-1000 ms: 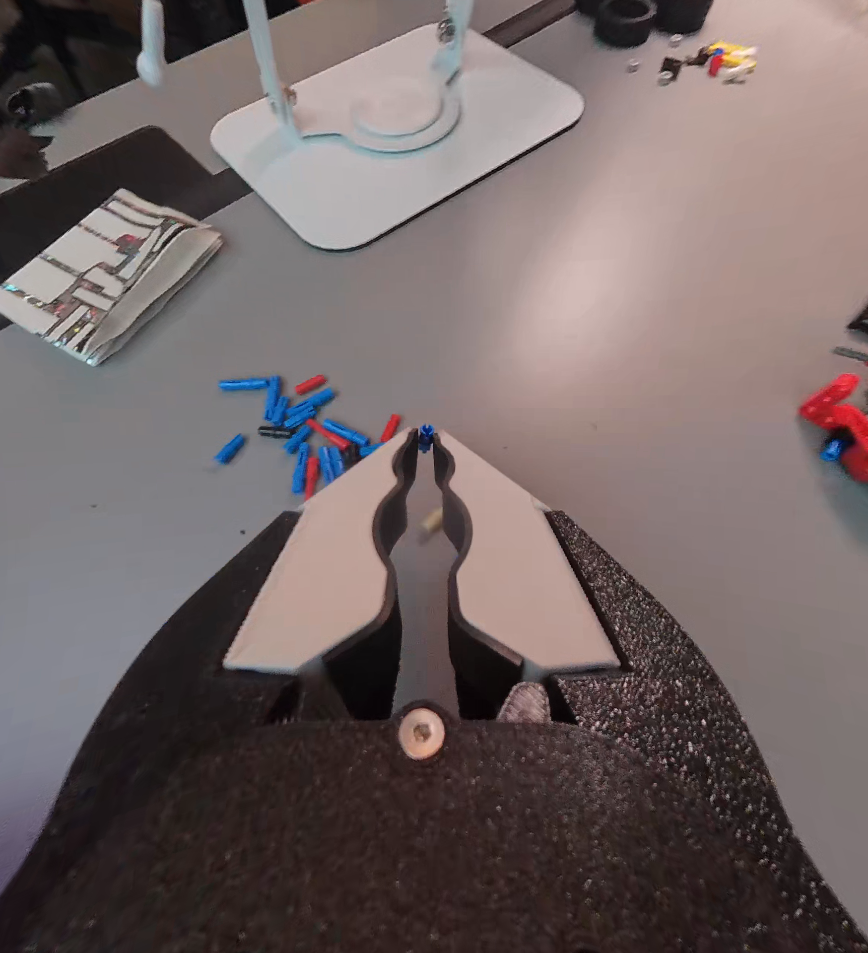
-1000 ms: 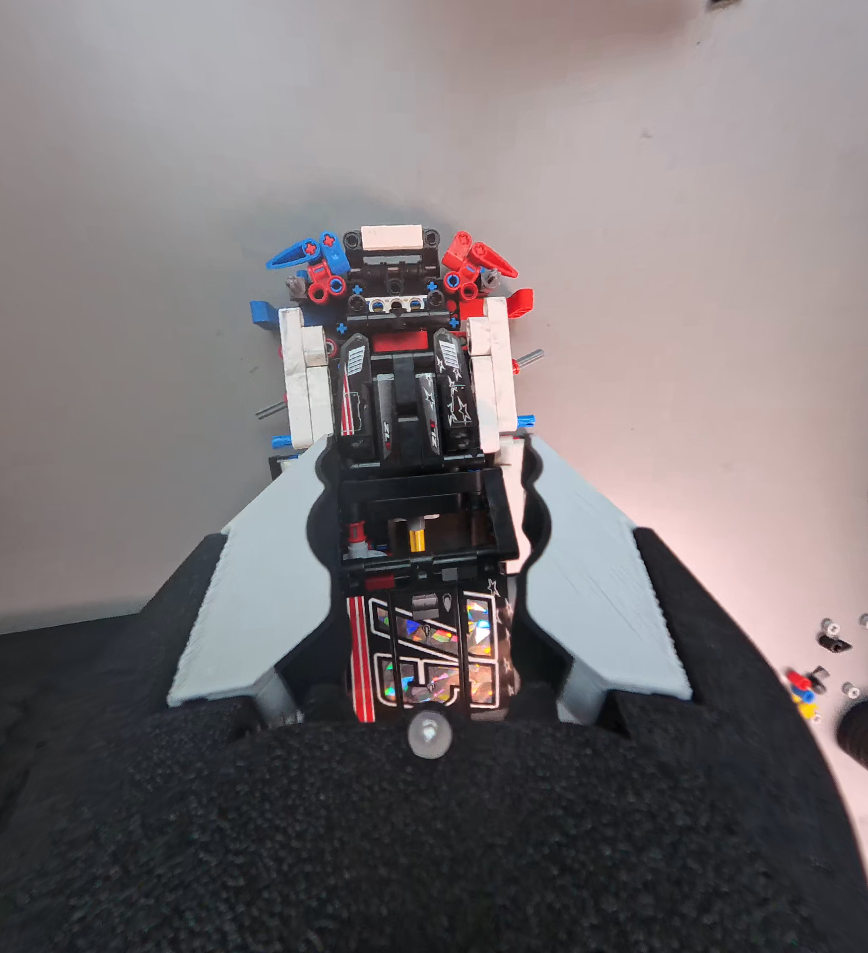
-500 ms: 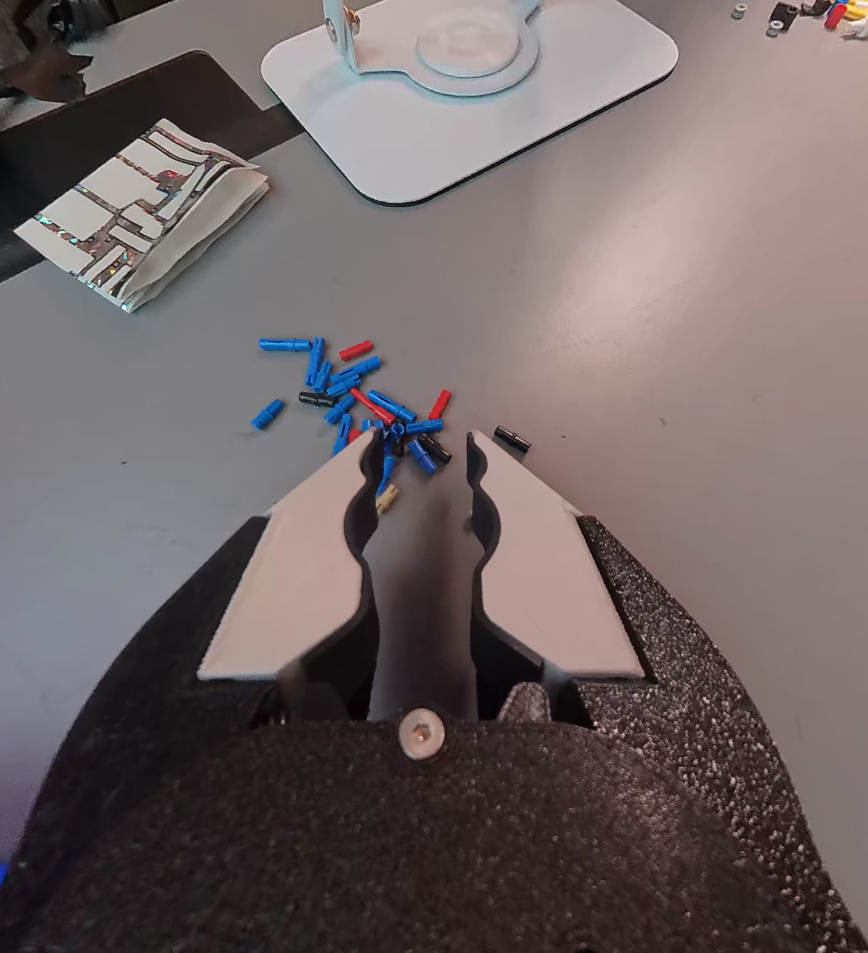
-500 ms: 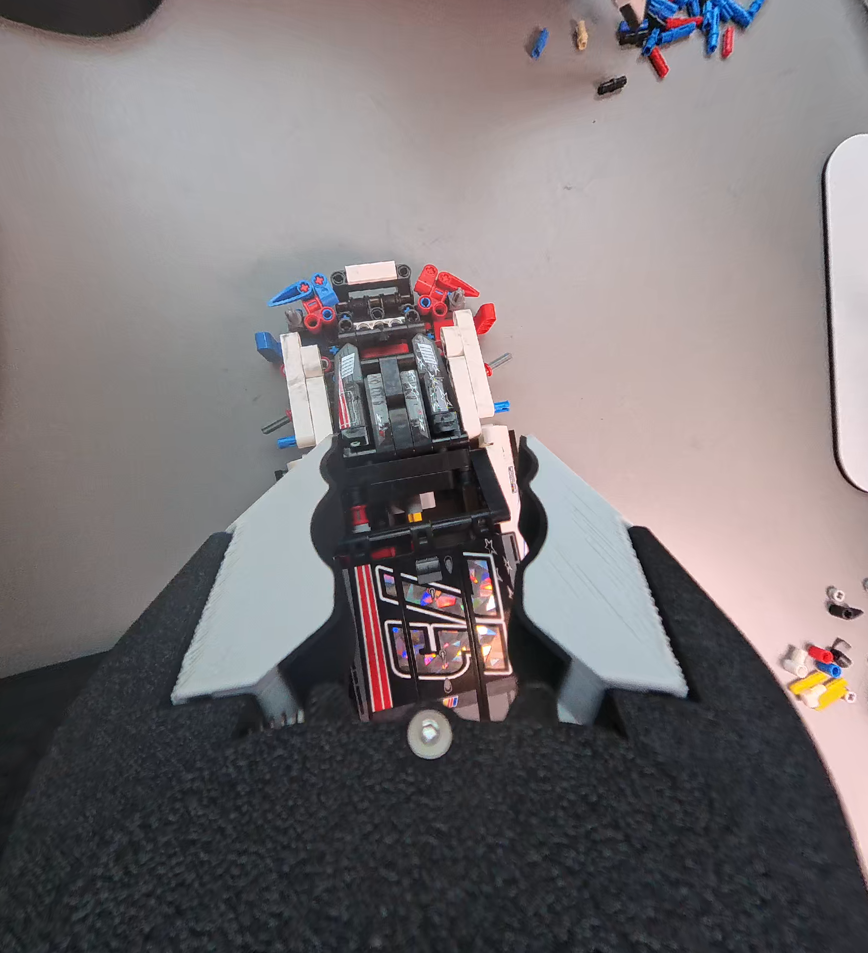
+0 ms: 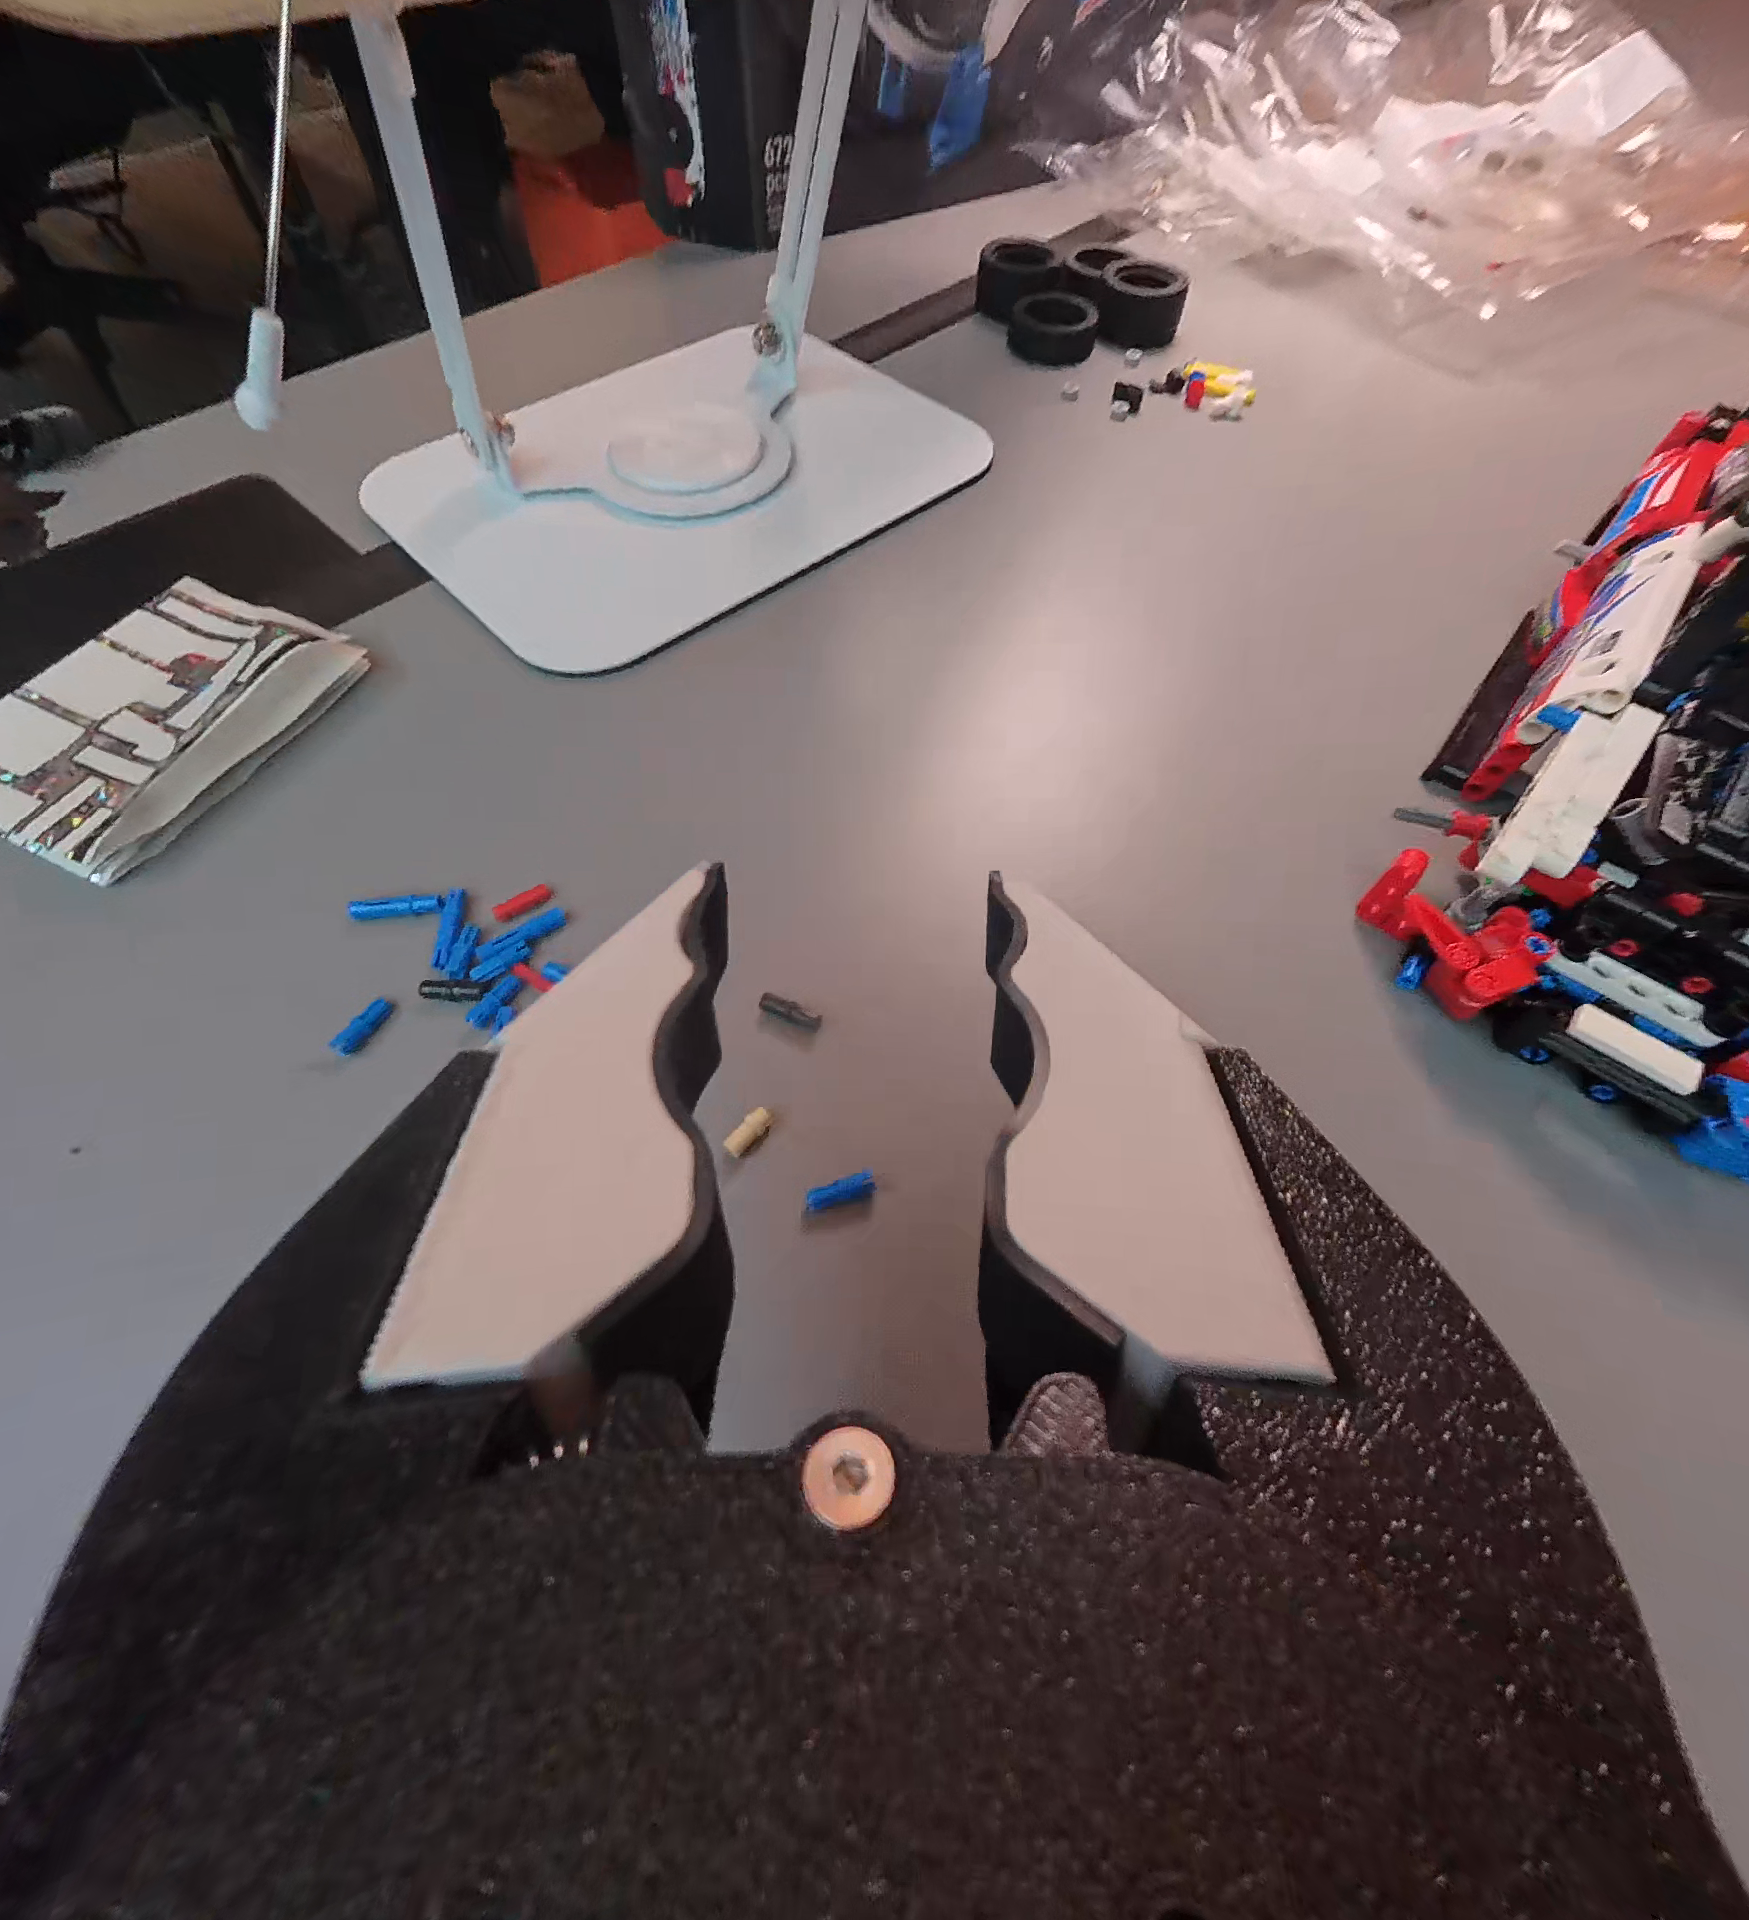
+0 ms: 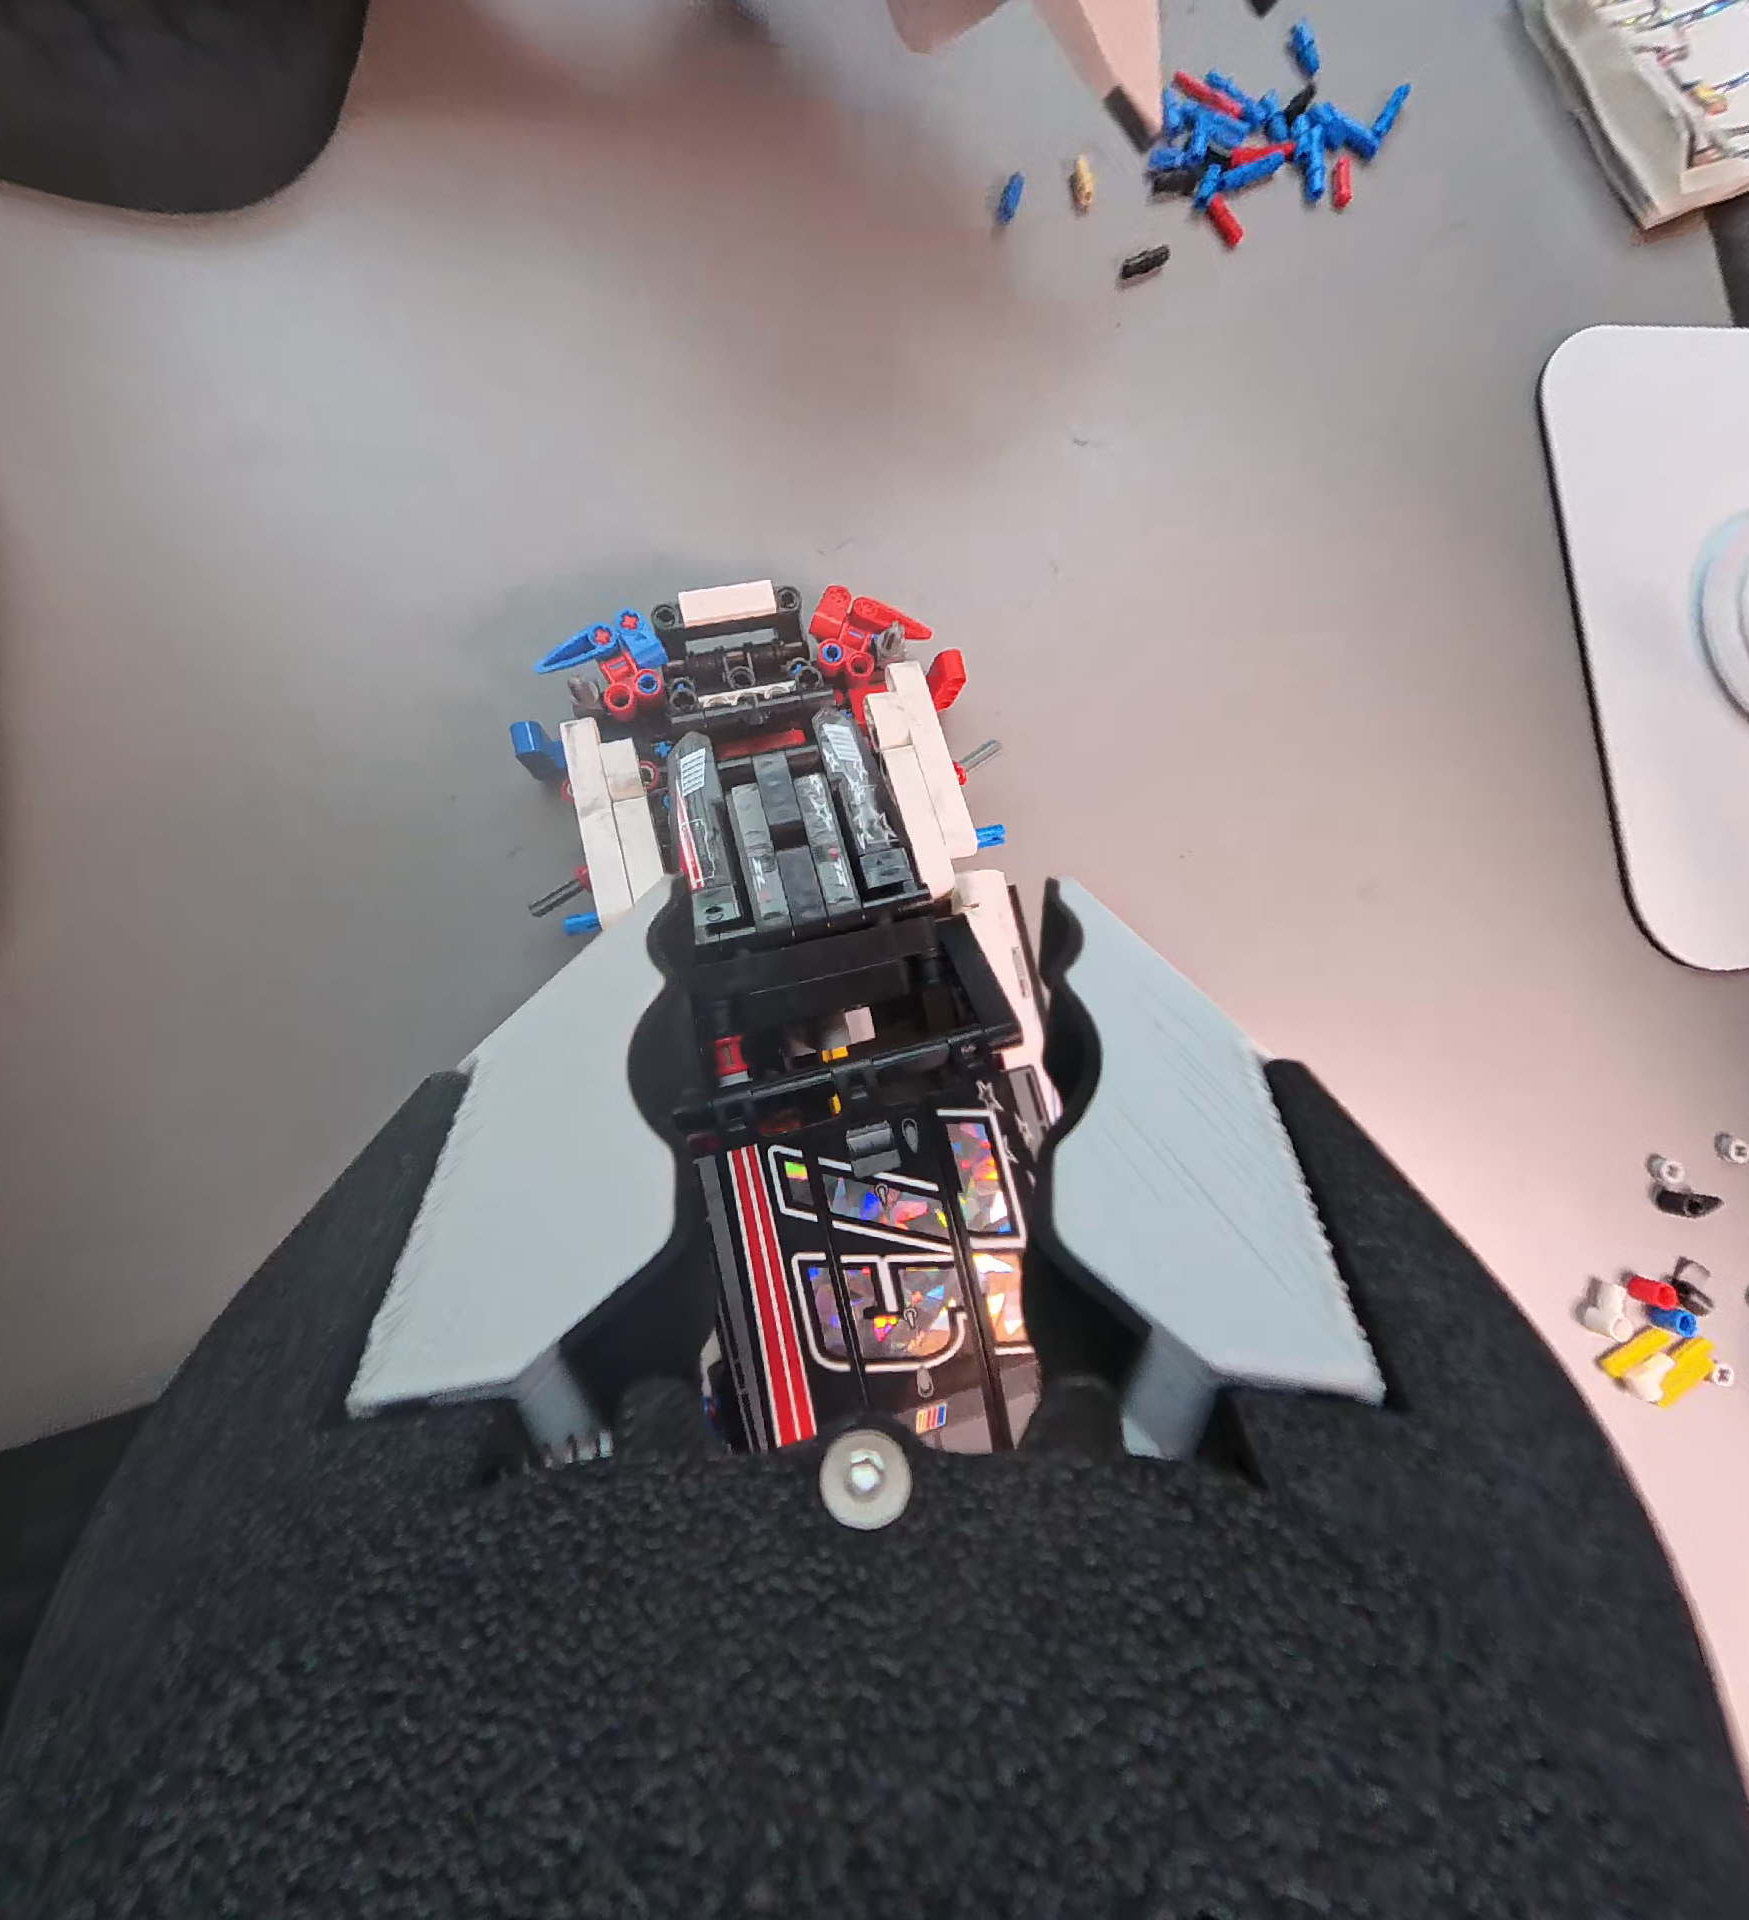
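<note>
Left wrist view: the left gripper (image 5: 854,894) is hovering over a smooth grey table (image 5: 1109,748) with its two pale grey fingers spread wide apart and nothing between them. Seen through the gap, three small plastic connector pins are lying on the table: a black pin (image 5: 790,1011), a tan pin (image 5: 748,1130) and a blue pin (image 5: 839,1191). Just left of the left finger, a loose scatter of blue, red and black pins (image 5: 475,951) is lying on the table. Farther left, a folded white sticker sheet with shiny offcuts (image 5: 132,727) is resting near the table edge. Beyond it, a flat white stand base with two thin upright rods (image 5: 678,509) is sitting on the table. Four black rubber toy tyres (image 5: 1083,296) are clustered behind, with a few tiny mixed-colour pieces (image 5: 1187,384) beside them and crumpled clear plastic bags (image 5: 1421,156) farther back. At the right edge, a partly built brick model car in black, white, red and blue (image 5: 1628,862) is resting on the table.

Right wrist view: the right gripper (image 6: 854,904) is clamping the black rear body of the same model car (image 6: 797,831), whose nose is pointing away. The left finger is pressing its side; on the right, whether the finger is touching is unclear. The pin scatter (image 6: 1265,135) is lying at the top, well apart from the car.
</note>
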A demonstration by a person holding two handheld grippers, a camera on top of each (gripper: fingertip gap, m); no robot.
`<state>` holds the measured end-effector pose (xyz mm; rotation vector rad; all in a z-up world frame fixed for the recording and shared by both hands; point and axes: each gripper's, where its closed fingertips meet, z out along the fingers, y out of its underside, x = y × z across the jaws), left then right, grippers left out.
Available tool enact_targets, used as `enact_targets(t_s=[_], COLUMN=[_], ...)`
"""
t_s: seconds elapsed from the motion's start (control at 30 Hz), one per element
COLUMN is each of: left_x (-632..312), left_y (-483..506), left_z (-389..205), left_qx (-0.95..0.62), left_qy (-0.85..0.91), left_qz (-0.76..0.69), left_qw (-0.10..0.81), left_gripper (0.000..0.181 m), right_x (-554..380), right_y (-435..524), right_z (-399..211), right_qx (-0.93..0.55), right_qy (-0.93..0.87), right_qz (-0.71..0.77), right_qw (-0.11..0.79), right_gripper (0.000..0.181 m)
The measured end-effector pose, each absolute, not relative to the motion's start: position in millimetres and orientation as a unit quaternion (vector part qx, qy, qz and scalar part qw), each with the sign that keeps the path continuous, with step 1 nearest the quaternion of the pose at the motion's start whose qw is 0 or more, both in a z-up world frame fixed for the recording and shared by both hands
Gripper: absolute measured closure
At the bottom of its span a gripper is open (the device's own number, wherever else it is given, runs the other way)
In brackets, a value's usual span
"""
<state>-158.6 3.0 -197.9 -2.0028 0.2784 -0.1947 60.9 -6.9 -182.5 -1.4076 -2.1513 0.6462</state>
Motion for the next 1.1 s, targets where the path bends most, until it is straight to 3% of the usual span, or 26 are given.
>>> enact_targets(t_s=[0.4,0.6,0.8,1.1], left_x=[-151.5,-159.3,-175.6,-179.5], left_y=[-0.2,-1.2,-6.1,-4.6], left_z=[-151.2,-141.3,-127.9,-131.7], left_qx=[-0.763,-0.740,-0.709,-0.707], left_qy=[0.086,0.058,0.026,0.007], left_qz=[-0.076,-0.075,-0.040,-0.043], left_qw=[0.637,0.667,0.703,0.705], left_gripper=[0.116,0.117,0.121,0.123], right_x=[17.1,6.8,21.2,54.9], right_y=[52.8,86.3,99.4,115.8], right_z=[-69.5,-46.4,-31.5,-43.7], right_qx=[-0.523,-0.534,-0.518,-0.549], right_qy=[-0.541,-0.446,-0.371,-0.319], right_qz=[0.393,0.415,0.423,0.428], right_qw=[0.529,0.586,0.644,0.643], right_gripper=[0.118,0.138,0.175,0.173])
